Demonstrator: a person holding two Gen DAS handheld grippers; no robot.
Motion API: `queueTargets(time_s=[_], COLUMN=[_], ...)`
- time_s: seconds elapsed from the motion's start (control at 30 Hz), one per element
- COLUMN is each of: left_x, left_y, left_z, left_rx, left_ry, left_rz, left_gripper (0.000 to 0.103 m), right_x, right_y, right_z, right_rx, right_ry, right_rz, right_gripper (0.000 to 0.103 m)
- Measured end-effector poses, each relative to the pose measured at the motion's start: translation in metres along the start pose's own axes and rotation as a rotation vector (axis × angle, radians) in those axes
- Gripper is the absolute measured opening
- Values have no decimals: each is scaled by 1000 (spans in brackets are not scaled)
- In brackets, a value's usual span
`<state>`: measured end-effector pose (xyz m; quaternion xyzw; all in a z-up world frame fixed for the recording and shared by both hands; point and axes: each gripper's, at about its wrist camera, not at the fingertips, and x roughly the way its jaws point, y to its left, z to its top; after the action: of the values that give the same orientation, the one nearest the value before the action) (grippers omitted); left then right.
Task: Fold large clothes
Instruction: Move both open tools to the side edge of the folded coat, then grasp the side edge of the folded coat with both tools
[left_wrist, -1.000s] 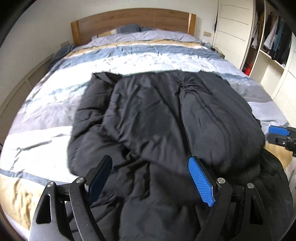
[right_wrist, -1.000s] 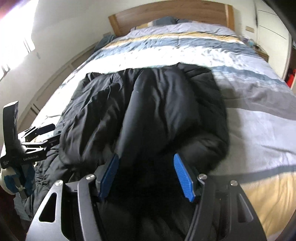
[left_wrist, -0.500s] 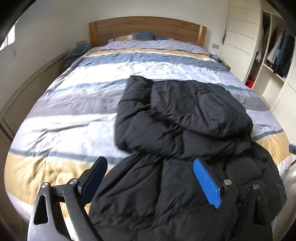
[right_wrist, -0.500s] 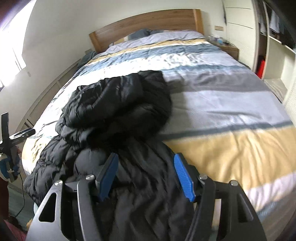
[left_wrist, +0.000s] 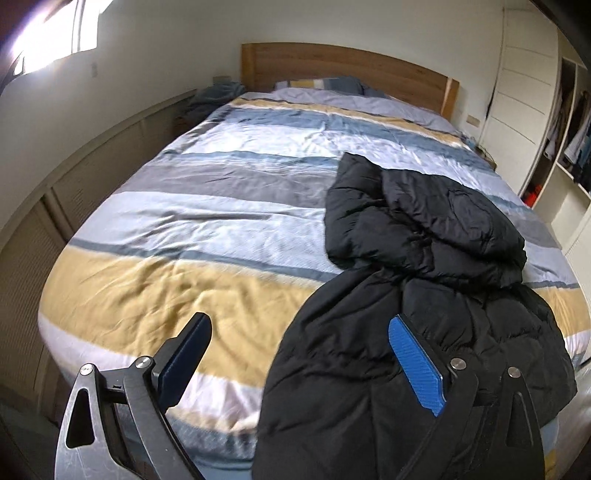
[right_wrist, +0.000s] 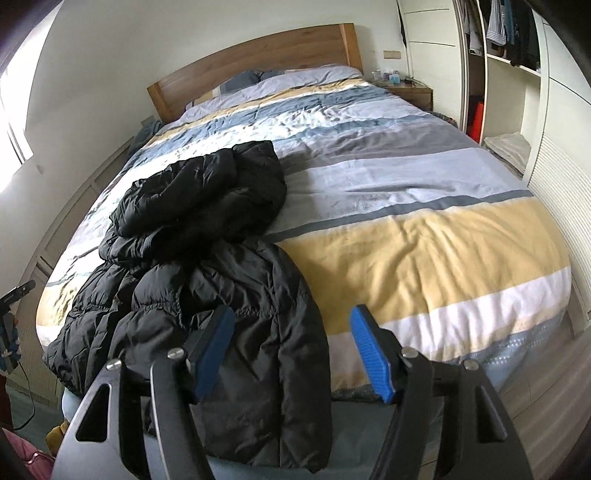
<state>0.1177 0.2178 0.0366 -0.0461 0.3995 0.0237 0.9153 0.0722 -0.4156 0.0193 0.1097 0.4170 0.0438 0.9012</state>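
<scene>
A black puffer jacket (left_wrist: 424, 229) lies bunched on the striped bed, and its lower part hangs over the foot edge. In the left wrist view my left gripper (left_wrist: 299, 332) hovers at the foot of the bed. Its jaws are opening wide, and the jacket's hem sits behind the right-hand finger (left_wrist: 413, 365), untouched by the pads. In the right wrist view the jacket (right_wrist: 207, 206) lies on the left. My right gripper (right_wrist: 291, 321) hangs over the hanging hem with its jaws opening, gripping nothing.
The bed (left_wrist: 207, 229) has a blue, grey, white and yellow striped duvet and a wooden headboard (right_wrist: 258, 55). An open wardrobe (right_wrist: 509, 44) and a nightstand (right_wrist: 410, 90) stand on the right. A panelled wall (left_wrist: 48, 206) runs along the left, and the other gripper's edge (right_wrist: 14, 293) shows there.
Both grippers have drawn back from the jacket toward the foot of the bed and moved apart, left going left and right going right. Both pairs of jaws stand wider. The jacket now looks bunched.
</scene>
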Motion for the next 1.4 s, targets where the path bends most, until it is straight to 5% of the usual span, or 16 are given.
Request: queueTargets(time_s=[0.27, 0.6, 0.9, 1.1, 1.4], left_x=[-19, 26, 79, 86, 79], left_y=[35, 63, 59, 56, 41], left_z=[-35, -84, -121, -138, -140], left_rx=[-94, -214, -353, -475, -492], left_ry=[13, 184, 326, 348, 334], left_rz=[-7, -17, -158, -332, -415], left_gripper=[99, 99, 99, 99, 96], right_x=[1, 49, 88, 106, 108], right_y=[-2, -22, -40, -44, -42], right_z=[-18, -54, -86, -100, -107], right_rx=[25, 132, 234, 299, 336], right_ry=[13, 162, 268, 321, 337], right_rz=[38, 108, 181, 286, 402], right_gripper=[72, 77, 78, 79, 79])
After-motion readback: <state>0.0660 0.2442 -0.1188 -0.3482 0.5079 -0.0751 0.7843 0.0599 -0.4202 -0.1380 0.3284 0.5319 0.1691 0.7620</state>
